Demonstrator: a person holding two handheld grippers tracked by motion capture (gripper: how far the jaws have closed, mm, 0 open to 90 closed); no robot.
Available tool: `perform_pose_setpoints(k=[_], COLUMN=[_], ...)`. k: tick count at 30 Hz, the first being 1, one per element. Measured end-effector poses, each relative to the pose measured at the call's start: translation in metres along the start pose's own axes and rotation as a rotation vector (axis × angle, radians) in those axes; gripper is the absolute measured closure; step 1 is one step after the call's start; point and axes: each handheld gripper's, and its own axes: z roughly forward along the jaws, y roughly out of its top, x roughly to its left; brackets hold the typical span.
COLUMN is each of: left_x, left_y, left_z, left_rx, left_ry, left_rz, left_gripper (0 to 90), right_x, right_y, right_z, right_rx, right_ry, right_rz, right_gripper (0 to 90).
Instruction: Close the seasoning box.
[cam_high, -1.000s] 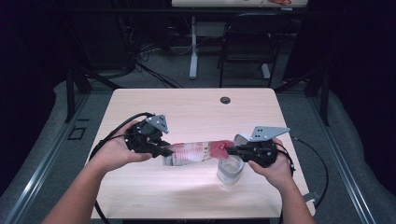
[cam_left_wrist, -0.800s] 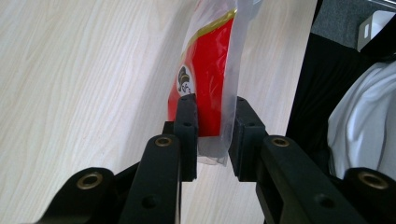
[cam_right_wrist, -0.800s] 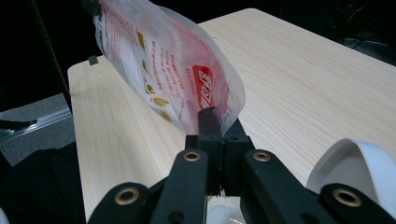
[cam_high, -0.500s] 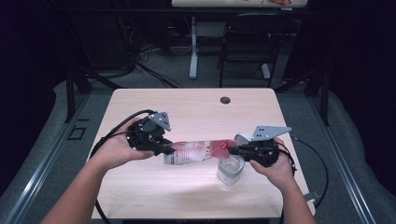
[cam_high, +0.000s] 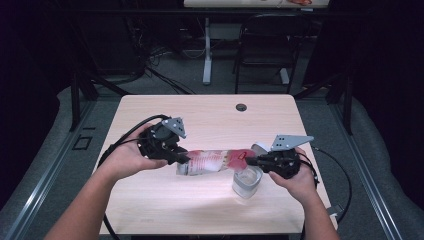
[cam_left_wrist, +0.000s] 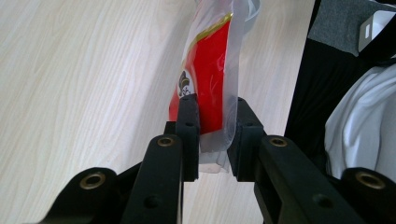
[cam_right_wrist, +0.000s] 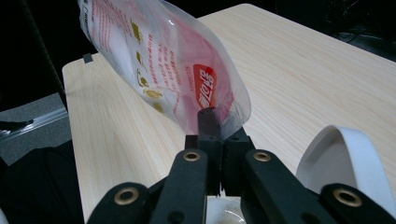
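The left gripper (cam_left_wrist: 212, 135) had its two black jaws closed on the lower edge of a clear plastic pouch (cam_left_wrist: 210, 79) with a red printed panel, held above the pale wood table (cam_left_wrist: 84, 84).

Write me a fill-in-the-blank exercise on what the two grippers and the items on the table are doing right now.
1. The plastic pouch is held at each end by a ____.
2. The printed panel on the pouch is mostly ____ in colour.
3. The clear container stands on the wooden ____.
4. The right gripper has its jaws ____ on the pouch's edge, as does the left gripper.

Missing words: gripper; red; table; shut
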Motion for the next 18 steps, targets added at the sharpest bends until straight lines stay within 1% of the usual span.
perform_pose_setpoints(k=[11,14,18], left_x=[0.0001,0.0009,0.0013], left_y=[0.0052,0.0057,0.0063], left_z=[-0.0014,-0.0016,-0.0014], left_rx=[-0.012,-0.011,-0.011], left_ry=[-0.003,0.000,-0.002], left_rz=[0.004,0.011,0.008], left_gripper=[78.7,78.9,79.2], right_x=[-0.0030,-0.0034,-0.0038], right_y=[-0.0017,-0.0020,-0.0023], right_z=[-0.0009,-0.0009,-0.0009], right_rx=[-0.001,-0.002,-0.002], right_ry=[-0.004,-0.003,-0.003], right_rz=[0.009,0.012,0.013], right_gripper=[89.5,89.5,89.5])
